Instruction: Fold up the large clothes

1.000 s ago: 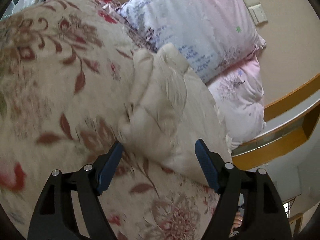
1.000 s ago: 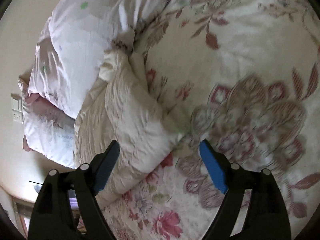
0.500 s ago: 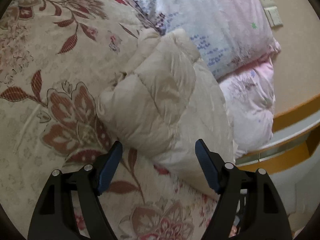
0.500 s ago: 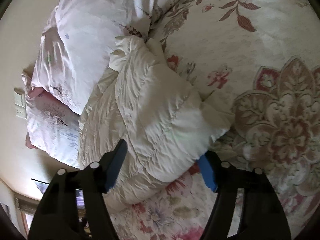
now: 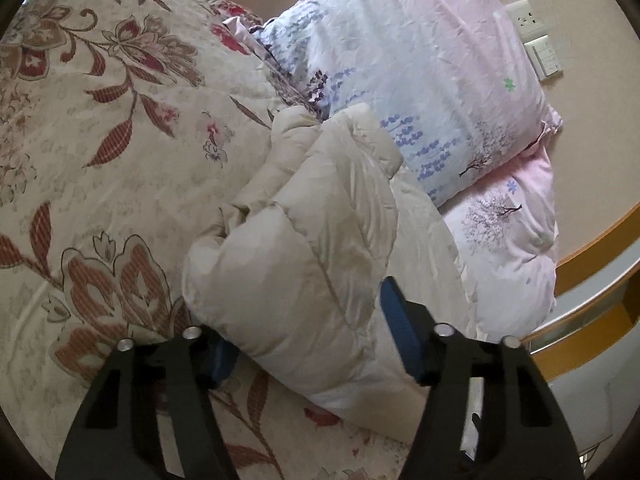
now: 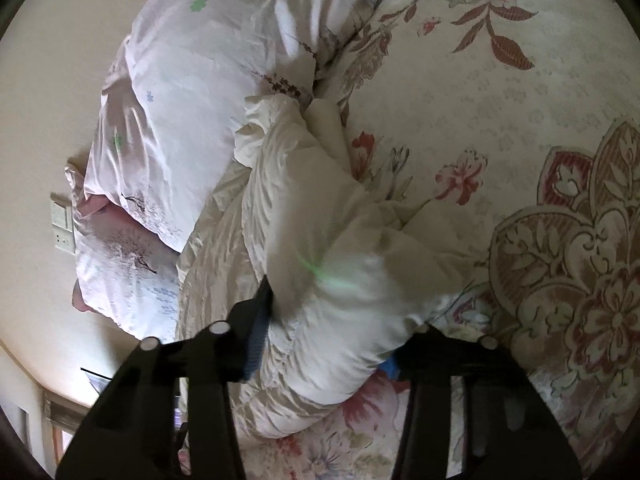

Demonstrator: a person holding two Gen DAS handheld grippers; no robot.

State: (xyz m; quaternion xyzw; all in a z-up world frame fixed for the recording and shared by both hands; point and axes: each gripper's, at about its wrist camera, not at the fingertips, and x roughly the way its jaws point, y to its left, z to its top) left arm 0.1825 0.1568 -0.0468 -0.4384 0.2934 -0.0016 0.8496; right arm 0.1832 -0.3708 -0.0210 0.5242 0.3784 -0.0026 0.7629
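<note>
A cream quilted puffer jacket (image 5: 304,248) lies bunched on the floral bedspread (image 5: 100,128), its top against the pillows. My left gripper (image 5: 308,340) is open, its blue-padded fingers on either side of the jacket's near folded end, which bulges between them. In the right wrist view the same jacket (image 6: 320,240) fills the space between the fingers of my right gripper (image 6: 328,340), which is open wide around the near end. The right finger's blue pad is mostly hidden under the fabric.
Two pink floral pillows (image 5: 432,80) lean on the beige wall behind the jacket, also in the right wrist view (image 6: 192,92). Wall switches (image 5: 536,44) sit above them. A wooden bed edge (image 5: 592,280) runs on the right. The bedspread (image 6: 500,140) spreads widely beside the jacket.
Both grippers have moved forward onto the jacket, so its near end now sits between each pair of open fingers. The right gripper's pads are now partly covered by fabric.
</note>
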